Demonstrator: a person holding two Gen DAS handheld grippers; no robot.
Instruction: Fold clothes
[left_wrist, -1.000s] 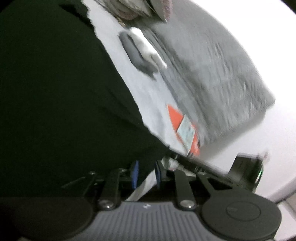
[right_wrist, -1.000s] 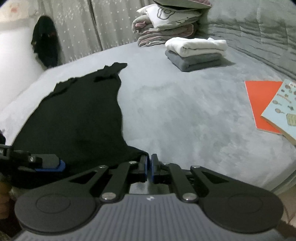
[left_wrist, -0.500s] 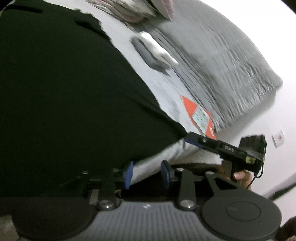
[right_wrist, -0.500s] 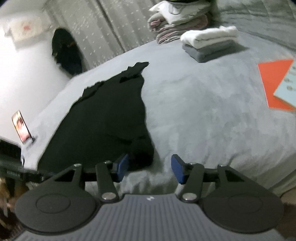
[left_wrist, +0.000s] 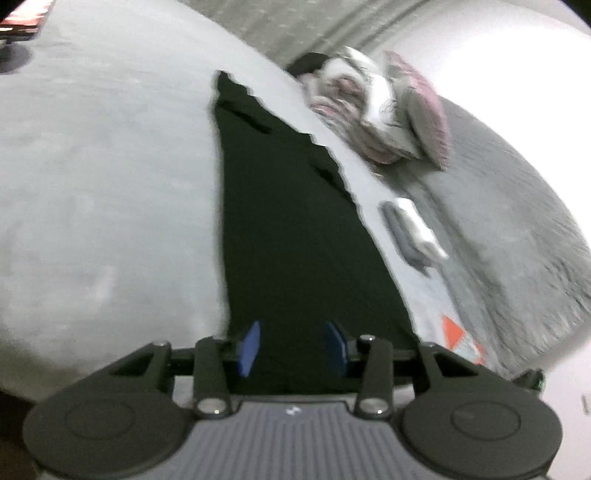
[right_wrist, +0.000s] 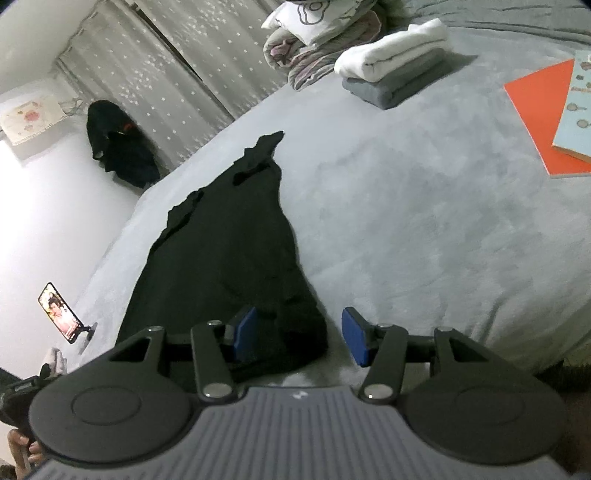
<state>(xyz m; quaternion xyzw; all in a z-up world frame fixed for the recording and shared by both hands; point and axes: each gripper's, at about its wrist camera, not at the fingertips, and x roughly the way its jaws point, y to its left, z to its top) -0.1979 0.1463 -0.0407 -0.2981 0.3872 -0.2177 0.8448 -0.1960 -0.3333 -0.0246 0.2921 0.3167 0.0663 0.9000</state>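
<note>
I see the grey bed (right_wrist: 424, 229) filling both views, with a black garment (right_wrist: 229, 258) lying flat along it, folded into a long narrow strip that runs from the near edge away towards the far side. At the far right of the bed sit a heap of bedding (right_wrist: 314, 33) and a small stack of folded towels (right_wrist: 395, 70), white on grey; an orange book (right_wrist: 539, 122) lies to the right. My right gripper (right_wrist: 299, 338) stands with its jaws apart over the garment's near corner, pads clear of the cloth. My left gripper (left_wrist: 293, 349) hangs above the near end of the strip, its jaws opening, nothing pinched between them. A phone (right_wrist: 59, 312) stands lit at the left edge.
</note>
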